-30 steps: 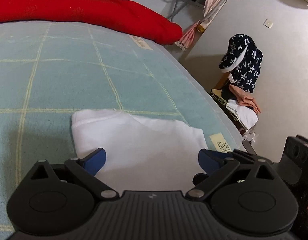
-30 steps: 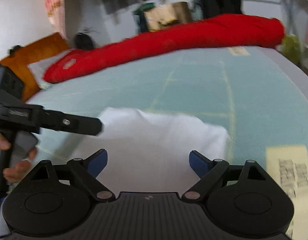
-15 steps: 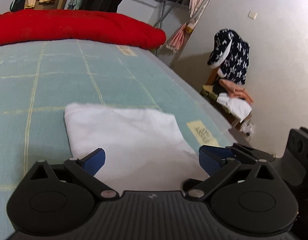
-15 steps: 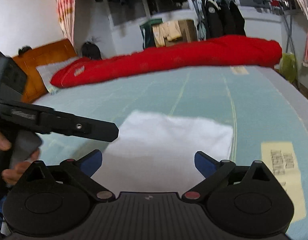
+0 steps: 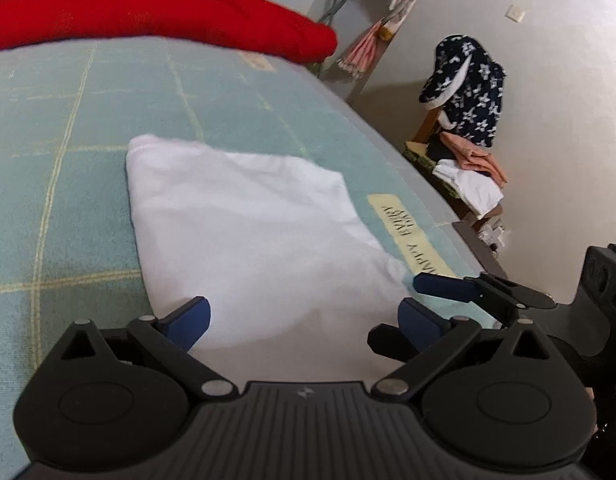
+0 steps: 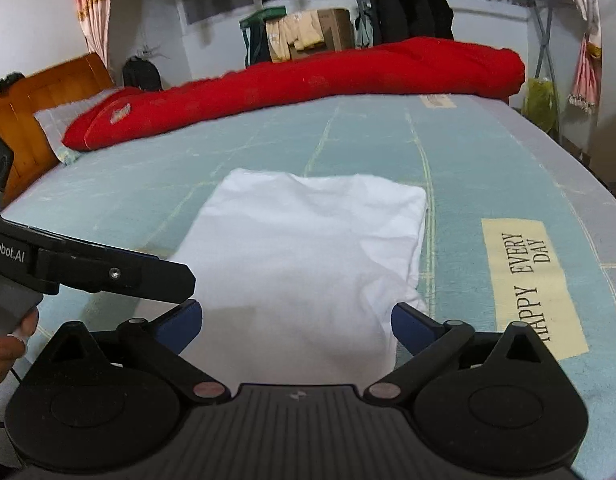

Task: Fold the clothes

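A white garment lies folded into a flat rectangle on the teal checked bed cover. My left gripper is open at the garment's near edge, its blue pads apart with nothing between them. My right gripper is also open over the same near edge and holds nothing. In the left wrist view the right gripper's finger sits at the garment's right corner. In the right wrist view the left gripper's black finger crosses in from the left, held by a hand.
A long red quilt lies across the far side of the bed. A yellow label with printed words is beside the garment. The bed edge runs along the right, with a chair of piled clothes by the wall.
Both grippers have drawn back and lifted slightly from the garment, so more of it shows. The garment lies still and folded. Both stayed open.
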Available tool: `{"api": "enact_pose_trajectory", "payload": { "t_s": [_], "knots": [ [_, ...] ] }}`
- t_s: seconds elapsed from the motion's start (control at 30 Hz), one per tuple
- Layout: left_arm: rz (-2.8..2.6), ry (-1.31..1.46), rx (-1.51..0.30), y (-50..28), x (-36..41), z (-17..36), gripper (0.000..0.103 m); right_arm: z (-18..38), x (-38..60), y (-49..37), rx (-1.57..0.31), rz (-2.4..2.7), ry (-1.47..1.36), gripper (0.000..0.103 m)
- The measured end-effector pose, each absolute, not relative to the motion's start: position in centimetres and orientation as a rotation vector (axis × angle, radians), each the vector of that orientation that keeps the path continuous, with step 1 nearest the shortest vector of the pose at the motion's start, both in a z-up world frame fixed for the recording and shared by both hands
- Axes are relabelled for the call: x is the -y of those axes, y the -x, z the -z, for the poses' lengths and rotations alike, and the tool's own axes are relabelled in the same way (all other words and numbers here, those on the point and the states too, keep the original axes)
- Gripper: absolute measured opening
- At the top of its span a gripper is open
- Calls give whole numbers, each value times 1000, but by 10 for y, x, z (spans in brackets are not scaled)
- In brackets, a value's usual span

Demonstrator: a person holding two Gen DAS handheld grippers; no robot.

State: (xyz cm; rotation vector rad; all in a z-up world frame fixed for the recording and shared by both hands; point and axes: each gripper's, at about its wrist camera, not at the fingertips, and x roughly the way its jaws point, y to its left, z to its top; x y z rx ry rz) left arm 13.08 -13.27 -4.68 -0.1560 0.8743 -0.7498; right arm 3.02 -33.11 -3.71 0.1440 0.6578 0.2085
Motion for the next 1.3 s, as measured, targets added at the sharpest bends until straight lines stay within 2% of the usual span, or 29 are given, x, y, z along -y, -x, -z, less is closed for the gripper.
{"api": "enact_pose_trajectory", "payload": {
  "t_s": [0.23,0.5,0.73,0.9,1.3],
  "knots": [
    [783,156,-866,-115,129,44,99,36,325,-17,-646,-284,-160,103],
    [768,203,-986,-104,114,76,99,61,329,-2,-727,-280,-188,103],
    [723,244,-895,-112,88,58,99,50,352,7,-677,-292,-266,103],
    [700,293,-893,-140,81,59,99,48,395,-19,-651,-290,-456,103],
    [712,584,-1060,-206,65,112,99,98,452,-121,-777,-371,-830,103]
  ]
}}
